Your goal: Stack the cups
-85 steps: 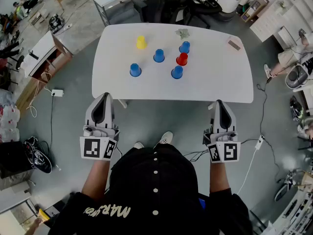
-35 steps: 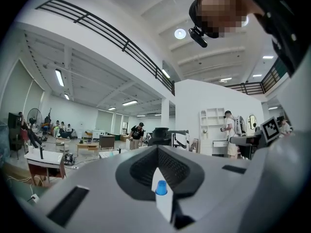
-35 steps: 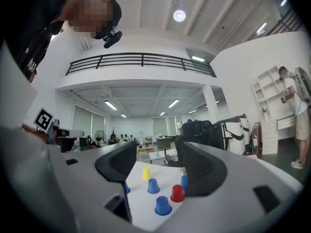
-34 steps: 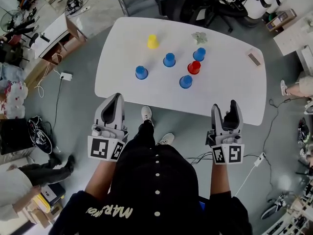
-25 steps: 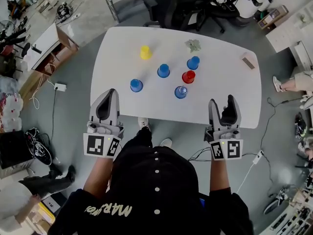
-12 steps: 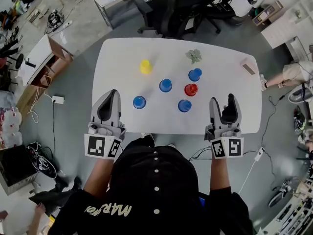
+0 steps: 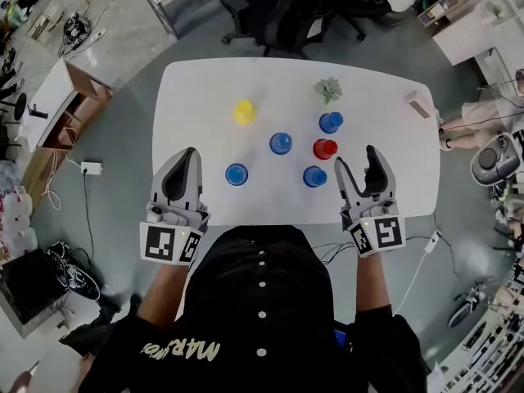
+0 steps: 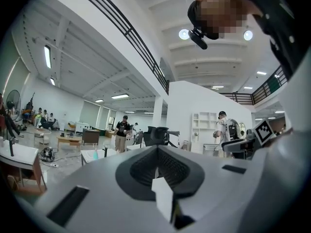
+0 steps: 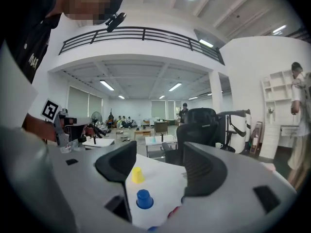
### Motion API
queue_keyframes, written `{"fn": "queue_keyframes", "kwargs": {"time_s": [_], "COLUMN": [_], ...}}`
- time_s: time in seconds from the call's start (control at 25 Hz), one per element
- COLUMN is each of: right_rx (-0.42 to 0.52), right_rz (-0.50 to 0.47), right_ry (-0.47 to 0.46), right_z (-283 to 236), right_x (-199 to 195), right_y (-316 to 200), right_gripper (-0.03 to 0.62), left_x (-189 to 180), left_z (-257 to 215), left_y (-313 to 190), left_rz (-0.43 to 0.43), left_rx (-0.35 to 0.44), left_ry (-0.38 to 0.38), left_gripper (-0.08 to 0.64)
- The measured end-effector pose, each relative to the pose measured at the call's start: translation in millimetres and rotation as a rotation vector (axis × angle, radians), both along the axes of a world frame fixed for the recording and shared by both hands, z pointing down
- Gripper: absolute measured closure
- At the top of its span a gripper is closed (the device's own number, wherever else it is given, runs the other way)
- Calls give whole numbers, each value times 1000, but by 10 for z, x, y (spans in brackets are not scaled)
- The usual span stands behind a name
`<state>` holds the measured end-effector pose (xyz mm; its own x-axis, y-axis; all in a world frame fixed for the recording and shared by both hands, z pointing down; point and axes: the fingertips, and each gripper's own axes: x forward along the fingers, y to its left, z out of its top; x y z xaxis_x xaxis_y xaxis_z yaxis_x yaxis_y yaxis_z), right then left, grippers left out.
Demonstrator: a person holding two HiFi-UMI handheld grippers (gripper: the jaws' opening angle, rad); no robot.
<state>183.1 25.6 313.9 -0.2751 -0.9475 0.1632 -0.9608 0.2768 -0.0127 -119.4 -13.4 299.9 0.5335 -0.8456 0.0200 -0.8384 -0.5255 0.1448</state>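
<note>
Several upside-down cups stand on the white table (image 7: pixel 205 88): a yellow cup (image 7: pixel 244 111), a red cup (image 7: pixel 325 148), and blue cups (image 7: pixel 281 143) around them, one (image 7: pixel 314 176) near the front edge. My right gripper (image 7: pixel 356 164) is open and empty over the table's front edge, just right of the nearest blue cup. The right gripper view shows the yellow cup (image 9: pixel 138 174) and a blue cup (image 9: pixel 144 199) between its jaws, farther off. My left gripper (image 7: pixel 182 170) is shut and empty at the front left edge, left of another blue cup (image 7: pixel 237 173). Its view shows only the room.
A small green plant (image 7: pixel 328 90) and a small box (image 7: pixel 417 102) sit at the table's far right. Office chairs (image 7: pixel 311 6) stand behind the table. A low cabinet (image 7: pixel 49 113) is at the left, and cables lie on the floor.
The table has come closer and both grippers now reach its front edge. The right gripper has angled to the left, toward the cups. No cup has moved.
</note>
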Motion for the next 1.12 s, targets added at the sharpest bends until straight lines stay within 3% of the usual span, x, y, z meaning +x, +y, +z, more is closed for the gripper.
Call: {"fn": "queue_keyframes", "kwargs": {"time_s": [0.48,0.84,1.12], "right_rx": [-256,-533,-674], "right_rz": [-312,-621,-782], "right_ry": [116,392,631], "right_z": [789,1924,2674], "right_x": [-427,-895,-996], "right_y": [-592,-638,-620], "right_gripper": [305,284,275], "left_x": [91,118,35], "left_z": [111,340,528], "left_y": [-210,-190,-142], "left_rz": [-52,-87,-117], "left_rx": [-28,-79,-122], "left_ry": [-4,-16,-30], "left_gripper": [549,549,549]}}
